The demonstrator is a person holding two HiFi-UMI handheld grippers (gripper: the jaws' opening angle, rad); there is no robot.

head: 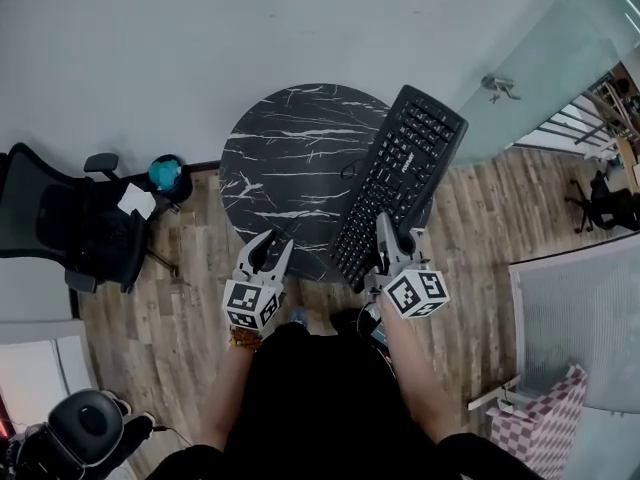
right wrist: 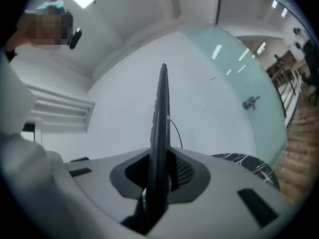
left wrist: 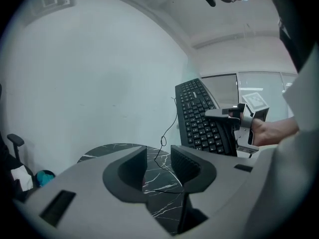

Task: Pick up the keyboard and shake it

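A black keyboard (head: 400, 183) hangs in the air over the right edge of the round black marble table (head: 285, 173), tilted with its keys facing left. My right gripper (head: 392, 243) is shut on its near end. In the right gripper view the keyboard (right wrist: 160, 133) stands edge-on between the jaws. Its thin black cable (left wrist: 163, 141) droops to the tabletop. My left gripper (head: 270, 253) is open and empty, hovering at the table's near edge, left of the keyboard (left wrist: 202, 118). The left gripper's (left wrist: 158, 166) jaws frame only the marble top.
A black office chair (head: 70, 223) stands at the left with a teal object (head: 165, 173) beside it. A second chair base (head: 85, 428) is at the bottom left. Glass partition (head: 560, 78) and a white cabinet (head: 580, 308) lie to the right. Wood floor surrounds the table.
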